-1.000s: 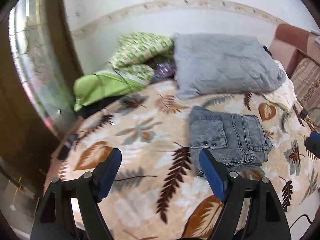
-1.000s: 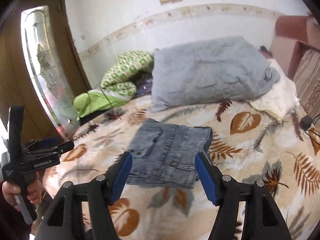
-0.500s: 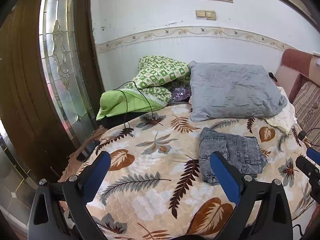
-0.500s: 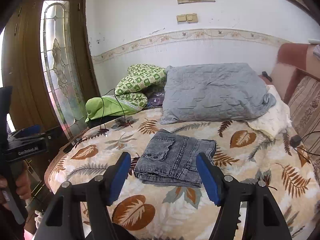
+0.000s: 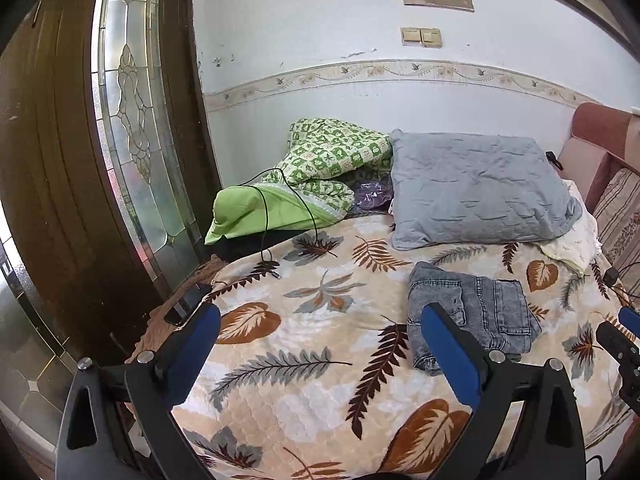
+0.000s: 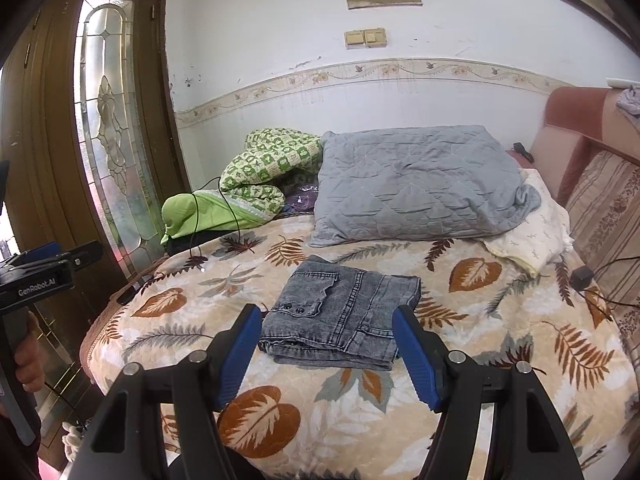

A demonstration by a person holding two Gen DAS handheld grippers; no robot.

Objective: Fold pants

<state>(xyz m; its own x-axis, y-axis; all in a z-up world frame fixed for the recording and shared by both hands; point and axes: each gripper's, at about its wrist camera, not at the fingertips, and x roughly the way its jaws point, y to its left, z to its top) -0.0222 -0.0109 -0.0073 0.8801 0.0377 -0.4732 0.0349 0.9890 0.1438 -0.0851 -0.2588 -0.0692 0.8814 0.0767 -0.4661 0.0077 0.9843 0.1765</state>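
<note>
The grey denim pants (image 6: 340,312) lie folded into a compact rectangle on the leaf-patterned bed cover (image 6: 500,320); they also show in the left wrist view (image 5: 476,312), right of centre. My right gripper (image 6: 326,334) is open and empty, held back from the near edge of the pants. My left gripper (image 5: 320,332) is open and empty, off to the left of the pants over the cover. The left gripper's body also shows at the left edge of the right wrist view (image 6: 40,276).
A grey quilted pillow (image 6: 412,184) and a green patterned blanket (image 6: 264,176) lie at the head of the bed. A black cable (image 5: 288,220) trails over the green bundle. A wooden door with glass (image 5: 132,120) stands left. A sofa (image 6: 600,200) is right.
Both grippers have pulled back and tilted up from the bed, so the pants look smaller and more wall shows. The pants have not moved. Both stay open.
</note>
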